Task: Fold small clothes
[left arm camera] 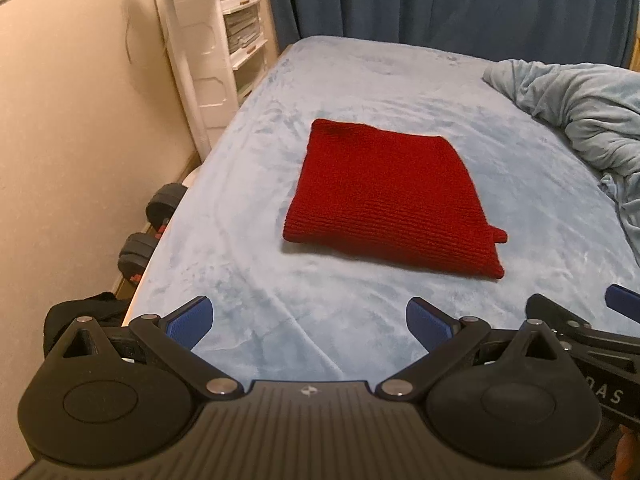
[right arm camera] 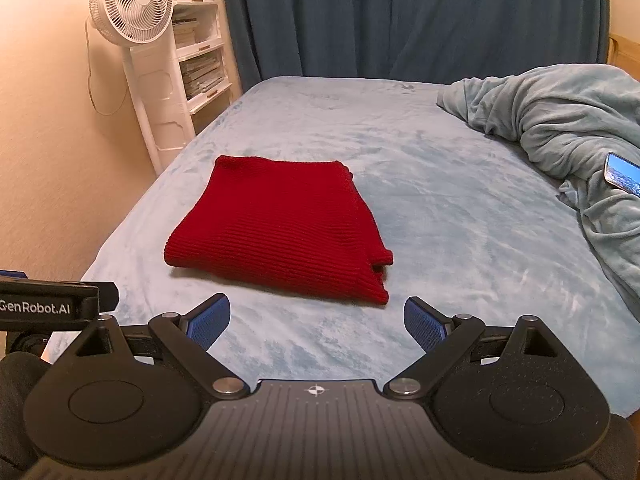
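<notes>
Lying flat ahead of both tongs, folded red knit garment on light-blue bedsheet, left gripper spread, empty, right gripper spread, empty, rumpled blanket far right.

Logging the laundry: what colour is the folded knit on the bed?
Deep red knit, clearest in the right wrist view.

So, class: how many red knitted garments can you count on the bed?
1. The red knitted garment lies folded flat on the bed, ahead of both open grippers. More clothes could be hidden under the rumpled blanket on the right.
</notes>
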Tool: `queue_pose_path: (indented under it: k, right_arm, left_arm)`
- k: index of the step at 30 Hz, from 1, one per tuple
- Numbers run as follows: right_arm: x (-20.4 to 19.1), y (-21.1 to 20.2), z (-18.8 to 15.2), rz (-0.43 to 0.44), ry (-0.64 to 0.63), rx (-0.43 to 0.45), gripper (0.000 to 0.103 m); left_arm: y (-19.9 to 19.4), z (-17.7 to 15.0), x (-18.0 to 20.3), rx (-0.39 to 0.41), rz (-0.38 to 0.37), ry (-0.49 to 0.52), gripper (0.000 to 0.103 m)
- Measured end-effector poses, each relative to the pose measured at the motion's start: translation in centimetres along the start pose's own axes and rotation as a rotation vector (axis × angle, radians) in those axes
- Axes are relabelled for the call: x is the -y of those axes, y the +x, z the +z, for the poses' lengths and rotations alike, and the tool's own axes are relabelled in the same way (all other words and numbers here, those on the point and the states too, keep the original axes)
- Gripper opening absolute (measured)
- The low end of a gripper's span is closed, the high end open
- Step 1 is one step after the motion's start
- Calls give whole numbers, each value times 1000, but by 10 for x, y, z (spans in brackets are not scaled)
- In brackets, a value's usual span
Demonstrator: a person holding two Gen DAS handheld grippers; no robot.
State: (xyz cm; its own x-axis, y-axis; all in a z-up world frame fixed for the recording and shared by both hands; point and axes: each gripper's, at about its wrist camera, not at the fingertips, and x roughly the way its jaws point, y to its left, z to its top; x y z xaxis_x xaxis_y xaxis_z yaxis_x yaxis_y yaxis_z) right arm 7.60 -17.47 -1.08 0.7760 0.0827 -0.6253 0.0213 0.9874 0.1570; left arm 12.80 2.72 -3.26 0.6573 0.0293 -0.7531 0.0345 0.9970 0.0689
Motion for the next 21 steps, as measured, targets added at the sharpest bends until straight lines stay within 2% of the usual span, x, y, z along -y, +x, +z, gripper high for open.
queue_pose_path:
  k: [4, 9, 12, 21]
  right_arm:
    - [-4, 2, 1, 1, -4, -3, 94]
    - [-5, 3, 2, -1, -5, -3, 94]
    - [-5, 4, 2, 0, -4, -3, 94]
    - [-6, 5, 3, 1, -8, -4, 94]
  left_arm:
    - [5, 0, -2, -15, 0, -11, 103]
    - [7, -1, 5, -2, 50, 50, 103]
    - [6, -2, 3, -3, 23, 31, 103]
    - [4, -2, 3, -1, 28, 35, 103]
